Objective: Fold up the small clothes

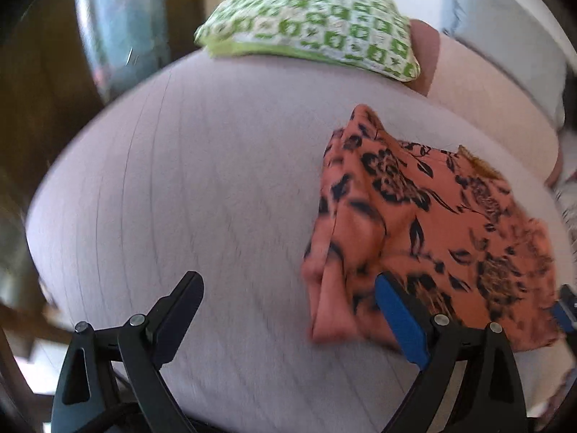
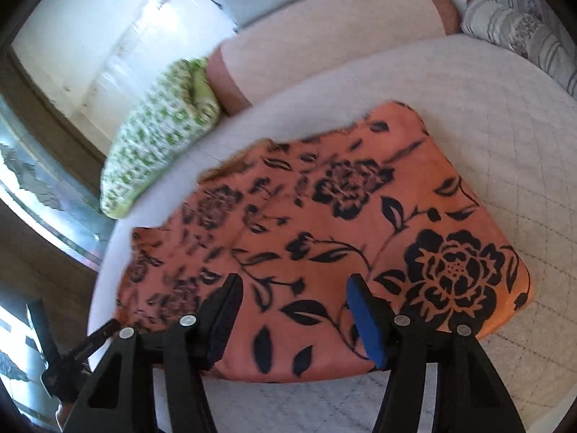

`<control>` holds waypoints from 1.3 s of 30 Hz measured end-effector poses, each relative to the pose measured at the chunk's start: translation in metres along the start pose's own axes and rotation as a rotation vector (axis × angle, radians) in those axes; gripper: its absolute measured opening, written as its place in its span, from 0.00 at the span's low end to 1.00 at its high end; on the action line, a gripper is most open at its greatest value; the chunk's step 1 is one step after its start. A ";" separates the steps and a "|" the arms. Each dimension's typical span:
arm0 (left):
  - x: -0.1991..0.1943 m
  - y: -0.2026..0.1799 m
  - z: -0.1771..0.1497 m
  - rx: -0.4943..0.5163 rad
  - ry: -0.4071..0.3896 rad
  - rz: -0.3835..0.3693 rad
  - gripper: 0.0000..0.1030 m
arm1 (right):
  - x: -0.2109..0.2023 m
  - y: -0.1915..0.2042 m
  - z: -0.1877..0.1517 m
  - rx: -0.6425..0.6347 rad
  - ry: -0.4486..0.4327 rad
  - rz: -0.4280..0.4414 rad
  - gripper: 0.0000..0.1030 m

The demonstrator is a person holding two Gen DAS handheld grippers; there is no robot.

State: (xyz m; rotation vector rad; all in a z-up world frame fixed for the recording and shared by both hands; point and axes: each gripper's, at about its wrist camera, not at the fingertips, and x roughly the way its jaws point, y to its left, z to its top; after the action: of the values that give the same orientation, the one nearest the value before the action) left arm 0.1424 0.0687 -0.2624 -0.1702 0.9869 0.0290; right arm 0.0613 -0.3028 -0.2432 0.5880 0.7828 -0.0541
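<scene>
**Now both tongs hang released over a folded floral garment**

Up close, the left tongs (image 1: 288,288) are spread wide with nothing between the fingers. The black finger hangs over bare bed cover, while the blue-padded finger (image 1: 400,321) overlaps the near left edge of the orange floral garment (image 1: 425,223); whether it touches the cloth cannot be told. The right tongs (image 2: 294,288) are likewise released, jaws apart, poised above the near part of the same garment with orange cloth showing between the fingers and nothing gripped.

The garment, orange with black roses and leaves, lies folded into a rough rectangle on the pale quilted bed cover (image 1: 187,187). From the left wrist view it sits to the right of centre, with a thick rolled fold along its left side. From the right wrist view it fills the middle of the bed, its right edge neat and its far left corner uneven.

Farther off, a green-and-white patterned pillow (image 1: 310,25) rests at the far side of the bed, touching a pinkish bolster (image 2: 324,36) beside it. Striped bedding (image 2: 523,21) is bunched at the far right corner.
</scene>
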 end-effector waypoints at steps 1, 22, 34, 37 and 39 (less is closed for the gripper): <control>-0.001 0.003 -0.006 -0.016 0.011 -0.014 0.93 | -0.002 0.004 0.000 -0.010 -0.008 0.015 0.62; 0.044 -0.023 0.006 -0.248 -0.033 -0.248 0.33 | -0.008 0.026 -0.010 -0.067 -0.016 0.072 0.20; -0.016 -0.091 -0.013 0.213 -0.362 -0.204 0.27 | 0.048 0.130 0.057 -0.216 0.382 0.192 0.31; -0.028 -0.101 -0.016 0.272 -0.404 -0.235 0.27 | 0.070 0.169 0.075 -0.249 0.458 0.238 0.60; -0.034 -0.109 -0.021 0.320 -0.426 -0.259 0.27 | 0.079 0.182 0.082 -0.251 0.464 0.263 0.73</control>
State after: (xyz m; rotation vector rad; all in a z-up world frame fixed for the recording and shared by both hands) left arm 0.1175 -0.0403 -0.2313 0.0053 0.5290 -0.3173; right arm 0.2182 -0.1792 -0.1642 0.4631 1.1338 0.4306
